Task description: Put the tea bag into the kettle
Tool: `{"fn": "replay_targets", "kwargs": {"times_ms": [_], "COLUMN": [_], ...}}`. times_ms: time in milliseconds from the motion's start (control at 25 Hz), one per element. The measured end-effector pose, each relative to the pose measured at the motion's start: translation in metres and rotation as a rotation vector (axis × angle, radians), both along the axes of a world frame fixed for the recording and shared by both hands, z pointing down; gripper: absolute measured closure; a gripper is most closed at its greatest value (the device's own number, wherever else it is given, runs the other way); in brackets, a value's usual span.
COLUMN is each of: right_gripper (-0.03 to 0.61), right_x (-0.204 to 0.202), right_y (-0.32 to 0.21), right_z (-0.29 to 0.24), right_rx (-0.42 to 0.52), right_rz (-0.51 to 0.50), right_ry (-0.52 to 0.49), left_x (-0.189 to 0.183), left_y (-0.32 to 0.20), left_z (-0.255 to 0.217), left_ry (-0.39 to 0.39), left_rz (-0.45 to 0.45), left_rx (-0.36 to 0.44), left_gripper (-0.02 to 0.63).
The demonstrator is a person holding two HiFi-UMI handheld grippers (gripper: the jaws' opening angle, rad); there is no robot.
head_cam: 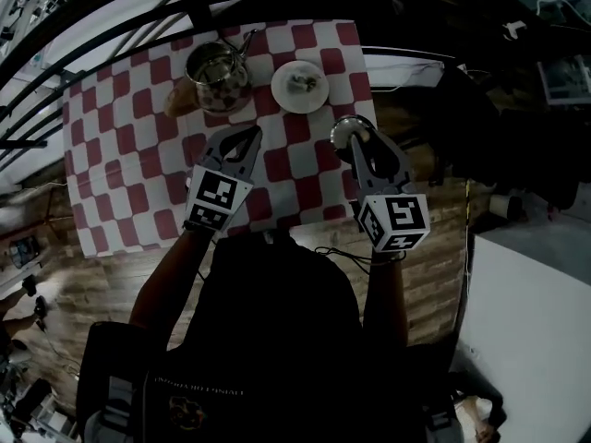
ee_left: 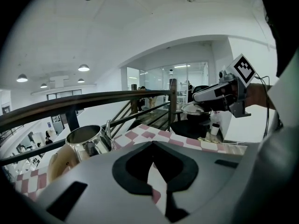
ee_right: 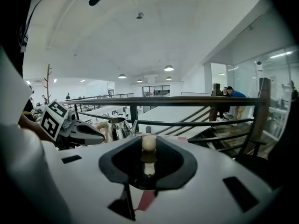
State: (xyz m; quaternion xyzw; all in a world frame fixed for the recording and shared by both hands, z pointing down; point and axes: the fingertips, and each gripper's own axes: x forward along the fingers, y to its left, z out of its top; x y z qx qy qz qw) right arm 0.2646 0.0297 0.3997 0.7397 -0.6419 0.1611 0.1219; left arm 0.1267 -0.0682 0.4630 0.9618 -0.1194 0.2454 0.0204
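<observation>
The steel kettle (head_cam: 218, 74) stands with its top open at the far side of the checked cloth (head_cam: 120, 137); it also shows in the left gripper view (ee_left: 86, 141) and the right gripper view (ee_right: 118, 127). To its right is a white plate (head_cam: 314, 100) with a small tea bag (head_cam: 301, 82) on it. My left gripper (head_cam: 249, 135) hovers over the cloth in front of the kettle, shut and empty. My right gripper (head_cam: 354, 137) is shut on the kettle lid (head_cam: 343, 129), its pale knob (ee_right: 148, 143) between the jaws, off the cloth's right edge.
A dark railing (head_cam: 138, 17) runs behind the table. The wooden tabletop (head_cam: 443, 201) shows right of the cloth, with cables and dark gear beyond it. A white surface (head_cam: 536, 312) lies at the lower right.
</observation>
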Motion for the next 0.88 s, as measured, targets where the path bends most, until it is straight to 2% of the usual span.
{"fn": "replay_targets", "kwargs": {"times_ms": [200, 360, 400, 440, 480, 680, 880], "right_gripper": [0.476, 0.476, 0.476, 0.476, 0.476, 0.476, 0.476], "right_x": [0.005, 0.007, 0.008, 0.008, 0.009, 0.008, 0.014], "right_y": [0.007, 0.009, 0.009, 0.009, 0.008, 0.012, 0.018], "right_z": [0.002, 0.005, 0.006, 0.006, 0.007, 0.009, 0.010], "right_rx": [-0.002, -0.011, -0.013, -0.013, -0.012, -0.027, -0.032], "right_rz": [0.023, 0.039, 0.043, 0.045, 0.046, 0.061, 0.089], "right_ry": [-0.003, -0.008, -0.009, -0.009, -0.009, -0.009, -0.009], "left_x": [0.022, 0.044, 0.052, 0.060, 0.067, 0.100, 0.116], "left_y": [-0.008, -0.016, -0.018, -0.020, -0.023, -0.031, -0.034], "left_z": [0.008, 0.033, 0.044, 0.056, 0.067, 0.099, 0.125], "left_ry": [-0.014, -0.084, -0.106, -0.124, -0.138, -0.175, -0.218], "left_rz": [0.043, 0.115, 0.139, 0.158, 0.169, 0.189, 0.198], "left_rx": [0.024, 0.050, 0.047, 0.038, 0.030, 0.035, 0.022], "left_gripper": [0.607, 0.607, 0.550, 0.436, 0.400, 0.390, 0.390]}}
